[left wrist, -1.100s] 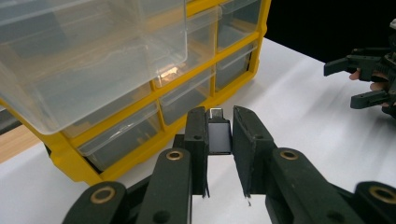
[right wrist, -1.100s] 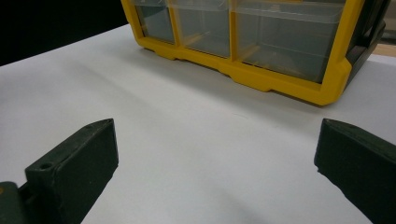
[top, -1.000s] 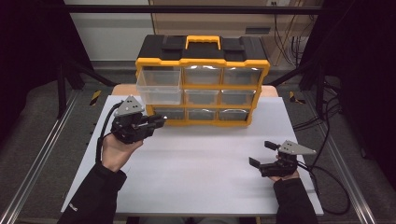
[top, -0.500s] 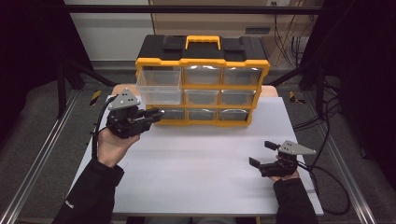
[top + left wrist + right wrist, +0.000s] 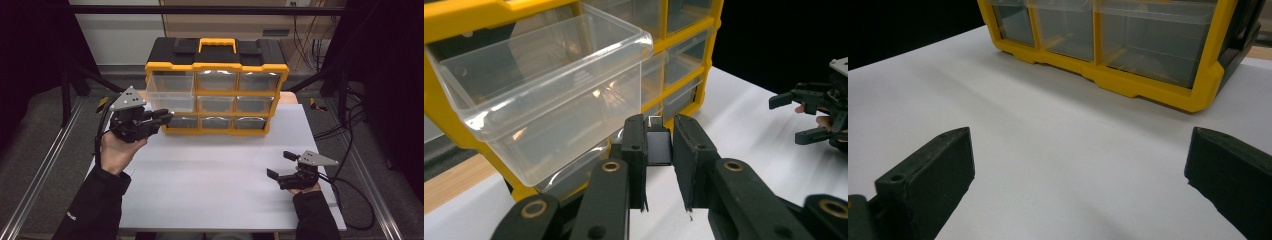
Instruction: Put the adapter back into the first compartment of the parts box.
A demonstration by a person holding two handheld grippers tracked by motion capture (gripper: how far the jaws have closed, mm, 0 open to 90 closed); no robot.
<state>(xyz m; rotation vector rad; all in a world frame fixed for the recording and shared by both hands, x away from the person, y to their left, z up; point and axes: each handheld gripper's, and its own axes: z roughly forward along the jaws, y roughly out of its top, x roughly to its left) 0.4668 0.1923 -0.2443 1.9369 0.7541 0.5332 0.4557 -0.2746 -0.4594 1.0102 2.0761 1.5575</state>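
Observation:
A yellow and black drawer organizer [image 5: 217,67] stands at the back of the white table [image 5: 215,175]. Its clear top left drawer [image 5: 170,93] is pulled out and looks empty. My left gripper [image 5: 168,118] hovers just in front of and below that drawer [image 5: 549,100], level with the lower left drawers. It is shut on a small black part with a metal tip [image 5: 659,147], which stands upright between the pads. My right gripper [image 5: 281,165] rests low over the table at the front right, open, with nothing between its jaws [image 5: 1080,150].
The organizer's other clear drawers [image 5: 217,104] are pushed in. Its yellow bottom edge [image 5: 1128,85] lies ahead of my right gripper. Metal rails [image 5: 40,170] and cables [image 5: 350,135] run along both sides of the table. A wooden strip [image 5: 454,185] shows under the organizer.
My left gripper has risen and moved a little right toward the pulled-out drawer, with the small part still in it. The right gripper has stayed put.

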